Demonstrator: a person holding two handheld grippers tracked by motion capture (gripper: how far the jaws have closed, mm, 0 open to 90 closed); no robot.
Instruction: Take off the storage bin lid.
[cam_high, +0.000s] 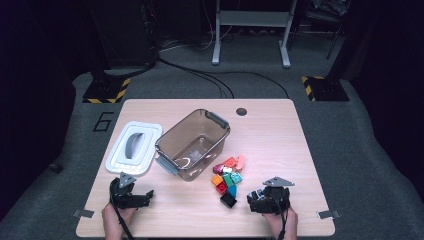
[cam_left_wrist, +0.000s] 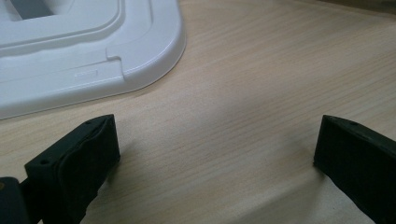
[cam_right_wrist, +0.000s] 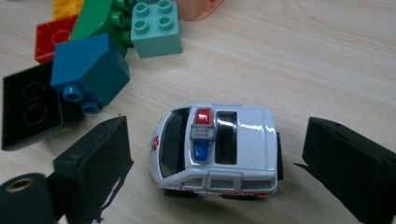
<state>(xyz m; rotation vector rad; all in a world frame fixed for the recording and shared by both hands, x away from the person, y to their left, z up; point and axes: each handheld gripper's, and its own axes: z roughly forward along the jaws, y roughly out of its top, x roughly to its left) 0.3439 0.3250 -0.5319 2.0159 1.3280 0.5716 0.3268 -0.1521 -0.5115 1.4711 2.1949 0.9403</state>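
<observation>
The wooden desk carries a clear brown plastic bin standing open near its middle, with its white lid lying flat just to the left. To the right of the bin, toward the near edge, sits a loose heap of toy bricks: a black one, a blue one tipped on its side, a teal one, plus red, green and orange pieces. A white toy ambulance stands on its wheels just beside the bricks, between the jaws of the right claw, which is spread wide and touches neither side of it. The left claw rests open over bare desk, near the lid's corner.
</observation>
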